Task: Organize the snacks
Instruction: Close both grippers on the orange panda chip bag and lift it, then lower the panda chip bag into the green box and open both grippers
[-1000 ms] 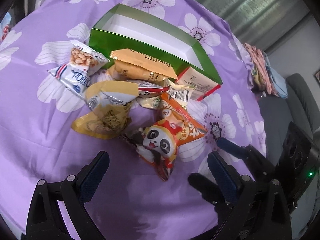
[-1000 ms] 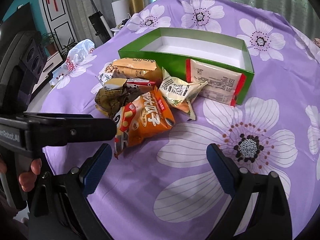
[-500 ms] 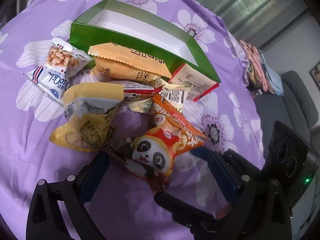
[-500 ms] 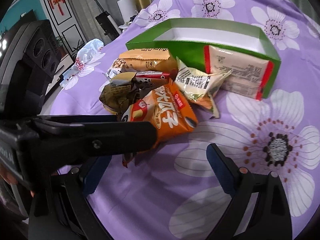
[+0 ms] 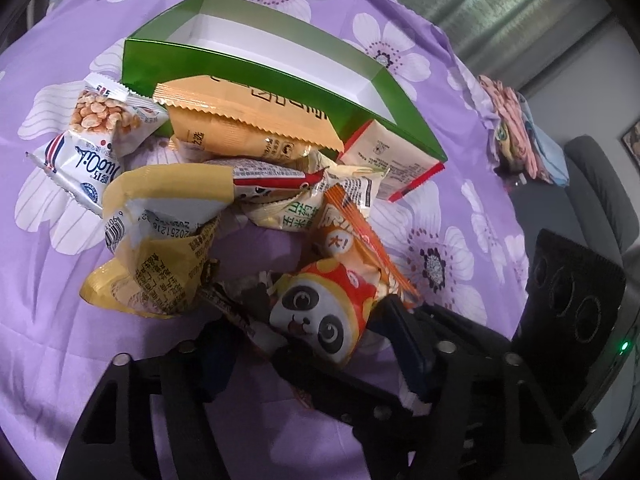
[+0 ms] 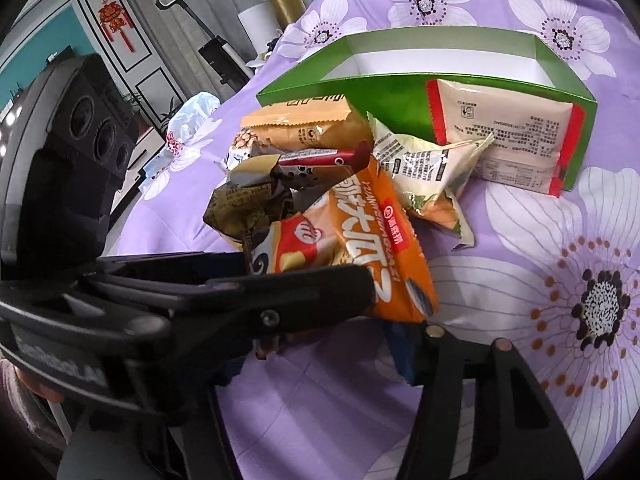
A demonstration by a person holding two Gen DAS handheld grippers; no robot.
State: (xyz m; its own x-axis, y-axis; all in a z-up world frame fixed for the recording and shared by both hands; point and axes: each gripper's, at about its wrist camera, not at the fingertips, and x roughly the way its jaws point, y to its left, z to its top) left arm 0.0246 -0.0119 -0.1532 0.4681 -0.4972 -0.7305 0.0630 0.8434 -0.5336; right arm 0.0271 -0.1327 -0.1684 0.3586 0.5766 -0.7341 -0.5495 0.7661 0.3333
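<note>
An orange panda pack lies at the near end of a snack pile on the purple flowered cloth. My left gripper is closing on it, and both pads touch its lower sides. In the right wrist view the same pack has its lower edge between the closing jaws of my right gripper. The left gripper's near finger hides the right gripper's left pad, so its contact does not show. Behind the pile stands an open green box, white inside and holding nothing.
A peanut pack, a yellow pack, a tan pack and a red-edged white pack crowd the box's front wall. The right gripper's body sits close on the right. A plastic bag lies near the table's left edge.
Both grippers came forward and lower toward the pile. Their jaws went from wide apart to narrow around the orange panda pack, which stays where it lay.
</note>
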